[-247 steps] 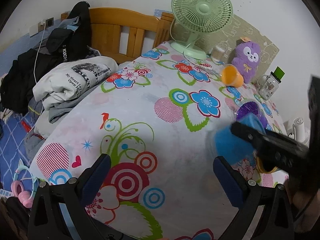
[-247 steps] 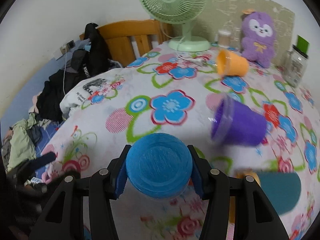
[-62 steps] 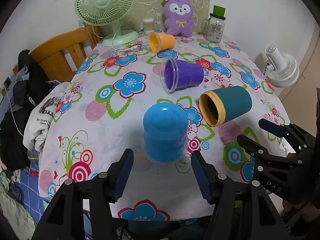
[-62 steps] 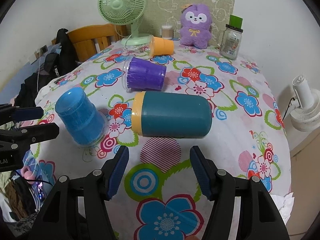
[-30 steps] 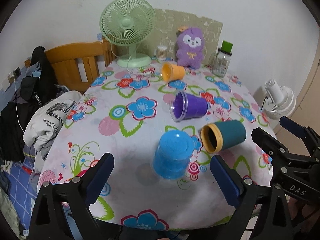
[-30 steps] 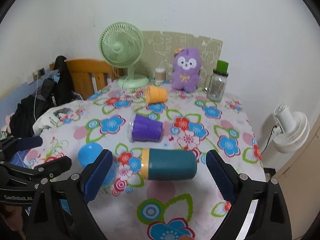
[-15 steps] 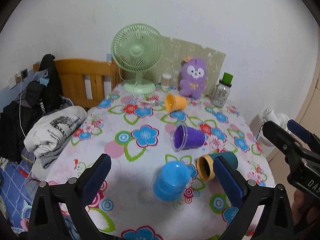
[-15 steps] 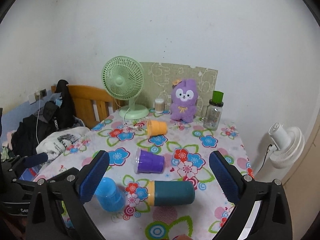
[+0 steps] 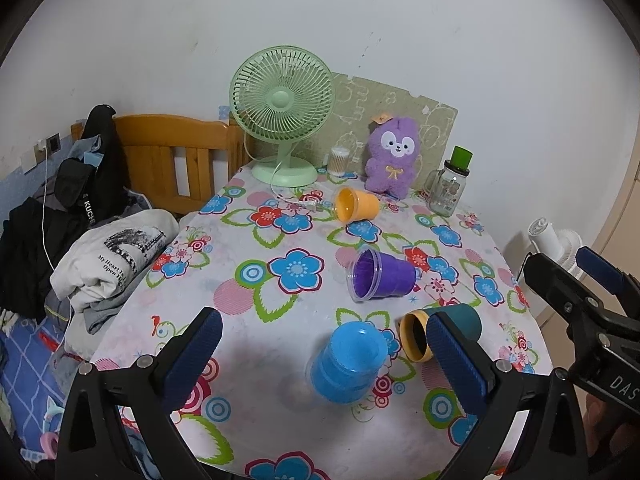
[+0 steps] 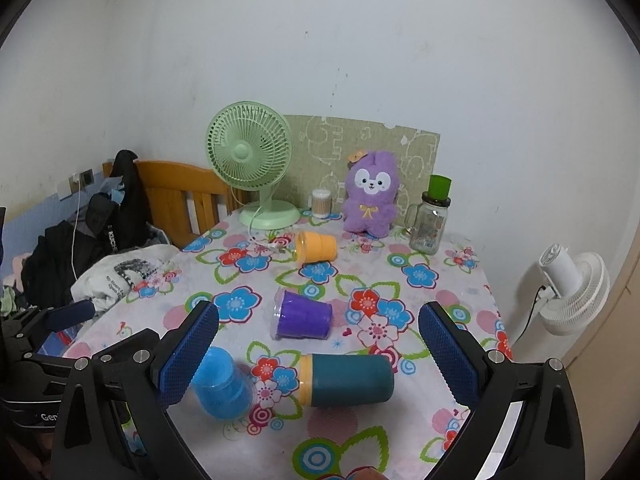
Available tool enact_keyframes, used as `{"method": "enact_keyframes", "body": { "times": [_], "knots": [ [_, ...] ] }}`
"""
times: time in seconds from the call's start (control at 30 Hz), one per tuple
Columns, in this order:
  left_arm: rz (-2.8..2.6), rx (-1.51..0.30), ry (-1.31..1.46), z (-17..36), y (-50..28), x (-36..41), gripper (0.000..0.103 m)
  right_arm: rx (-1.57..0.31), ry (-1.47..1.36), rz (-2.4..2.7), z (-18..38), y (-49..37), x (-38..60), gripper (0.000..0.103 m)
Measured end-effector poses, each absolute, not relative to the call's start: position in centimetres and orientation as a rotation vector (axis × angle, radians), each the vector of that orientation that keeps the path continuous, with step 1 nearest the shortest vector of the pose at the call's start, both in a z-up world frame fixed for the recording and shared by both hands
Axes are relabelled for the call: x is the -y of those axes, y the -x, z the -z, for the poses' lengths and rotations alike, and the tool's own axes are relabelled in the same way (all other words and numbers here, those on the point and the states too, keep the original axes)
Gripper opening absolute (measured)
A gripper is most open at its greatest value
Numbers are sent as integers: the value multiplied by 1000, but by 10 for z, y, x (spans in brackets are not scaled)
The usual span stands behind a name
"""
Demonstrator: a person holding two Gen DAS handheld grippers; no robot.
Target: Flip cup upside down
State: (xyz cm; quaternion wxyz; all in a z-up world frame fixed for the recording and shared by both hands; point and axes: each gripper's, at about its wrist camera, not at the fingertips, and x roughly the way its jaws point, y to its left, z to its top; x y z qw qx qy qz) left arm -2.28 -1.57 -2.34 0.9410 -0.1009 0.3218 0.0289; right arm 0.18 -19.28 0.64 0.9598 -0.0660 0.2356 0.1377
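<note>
Standing mouth-down on the tablecloth (image 9: pixel 248 240), the blue cup (image 9: pixel 347 362) sits just beside the teal cup (image 10: pixel 346 379); both the left gripper (image 9: pixel 326 354) and right gripper (image 10: pixel 318 344) gape wide, empty, best kept clear.

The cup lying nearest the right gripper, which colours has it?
The cup has a dark teal body and a yellow rim band, clearest in the right wrist view.

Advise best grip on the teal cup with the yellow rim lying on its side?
Take the teal cup with the yellow rim across its round mid-body, coming from above with the right gripper. It lies flat, long axis left-right, rim toward the blue plastic cup, sides exposed.
</note>
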Motion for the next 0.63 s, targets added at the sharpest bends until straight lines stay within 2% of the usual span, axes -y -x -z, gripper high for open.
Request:
{"method": "enact_keyframes", "body": {
  "times": [0.63],
  "knots": [
    [-64, -672, 205, 27, 20, 16, 103, -496, 137, -296, -1, -6, 186, 101]
  ]
}}
